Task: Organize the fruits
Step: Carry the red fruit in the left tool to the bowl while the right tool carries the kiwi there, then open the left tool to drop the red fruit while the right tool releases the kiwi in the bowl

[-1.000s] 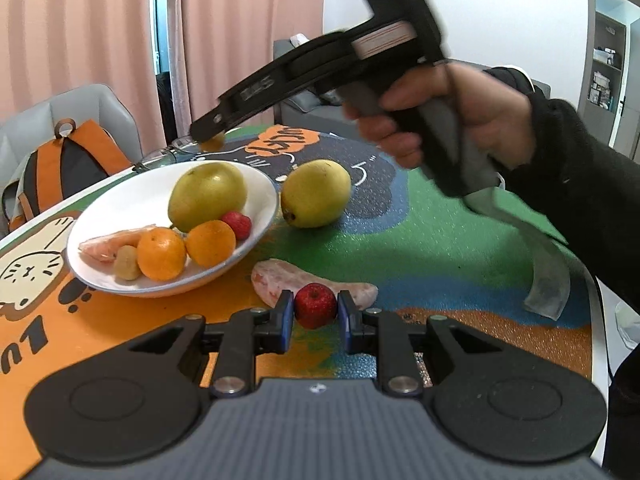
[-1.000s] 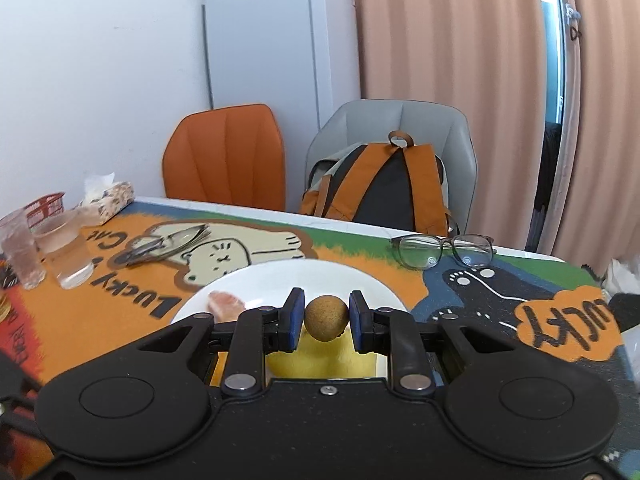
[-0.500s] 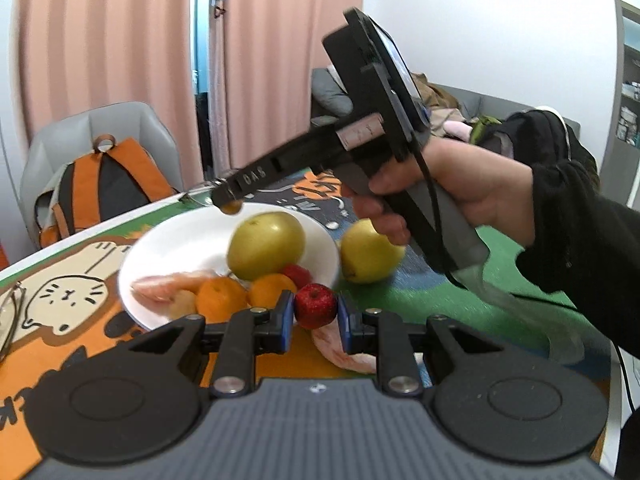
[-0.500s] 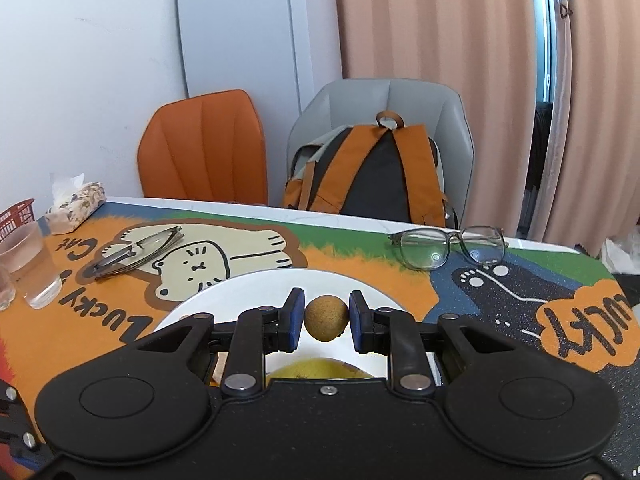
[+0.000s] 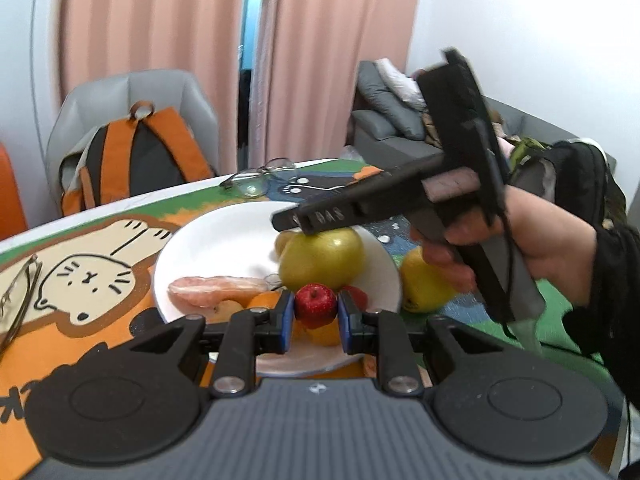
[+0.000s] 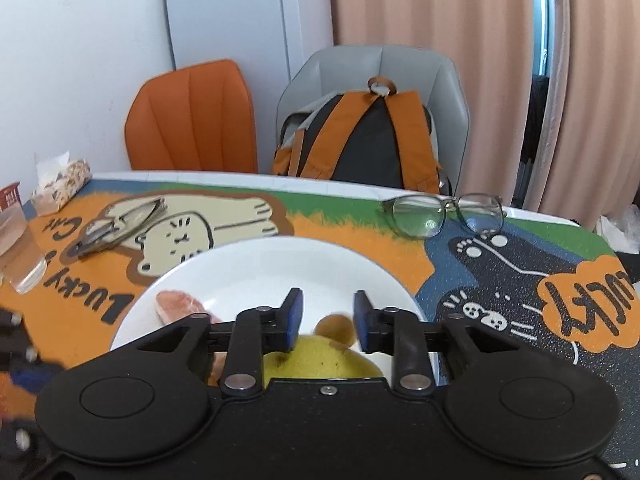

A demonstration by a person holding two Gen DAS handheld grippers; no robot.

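Observation:
My left gripper (image 5: 315,313) is shut on a small red fruit (image 5: 315,305), held over the near rim of the white plate (image 5: 200,248). On the plate lie a yellow-green pear (image 5: 322,258), a pink citrus segment (image 5: 218,290) and oranges (image 5: 264,301). A second pear (image 5: 420,284) sits on the mat to the right of the plate. My right gripper (image 6: 326,312) hangs over the plate with its jaws opening. The small brown fruit (image 6: 336,326) is loose below them, blurred, against the pear (image 6: 320,360); the pads do not touch it.
Spectacles (image 6: 440,216) lie beyond the plate and a folded pair (image 6: 120,228) lies to its left. A glass cup (image 6: 20,252) and a tissue pack (image 6: 60,184) stand at the far left. A backpack (image 6: 360,140) rests on the grey chair behind the table.
My right gripper has sunk over the plate and let go of the brown fruit, which dropped beside the pear. My left gripper carried the red fruit from the mat to the plate's near rim.

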